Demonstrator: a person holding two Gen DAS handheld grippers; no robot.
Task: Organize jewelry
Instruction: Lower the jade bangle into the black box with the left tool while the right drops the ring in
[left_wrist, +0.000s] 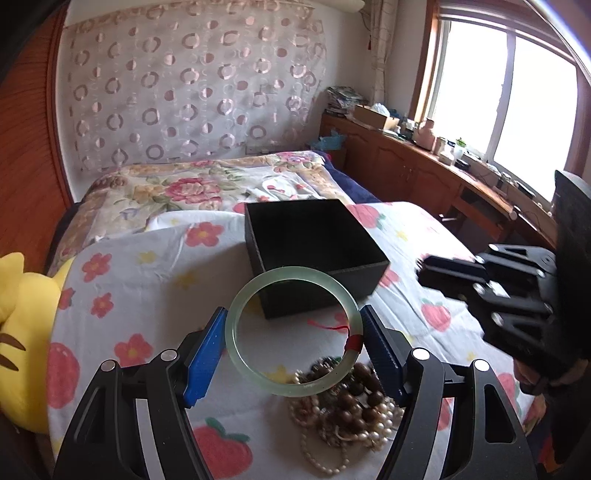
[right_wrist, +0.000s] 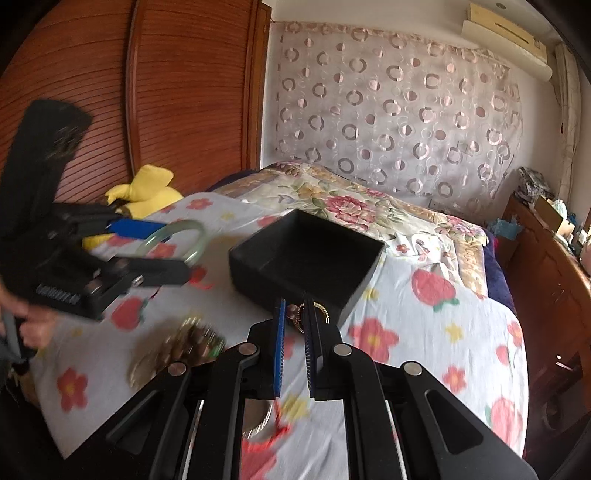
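Observation:
My left gripper (left_wrist: 293, 325) is shut on a pale green jade bangle (left_wrist: 236, 314) with a red thread, held above the bed just short of the open black box (left_wrist: 332, 266). A pile of beads and pearl strands (left_wrist: 343, 406) lies on the sheet below it. My right gripper (right_wrist: 295, 314) is nearly closed on a small gold-coloured jewelry piece (right_wrist: 301, 314) right at the near wall of the black box (right_wrist: 258, 266). The left gripper (right_wrist: 177, 251) with the bangle (right_wrist: 166, 232) shows at the left of the right wrist view. The right gripper (left_wrist: 436, 269) shows at the right in the left wrist view.
The bed has a white sheet with red flowers and strawberries (left_wrist: 129, 295). A yellow plush toy (left_wrist: 22, 332) lies at the left edge. A wooden cabinet with clutter (left_wrist: 424, 155) runs under the window at the right. A wooden wardrobe (right_wrist: 147, 92) stands left.

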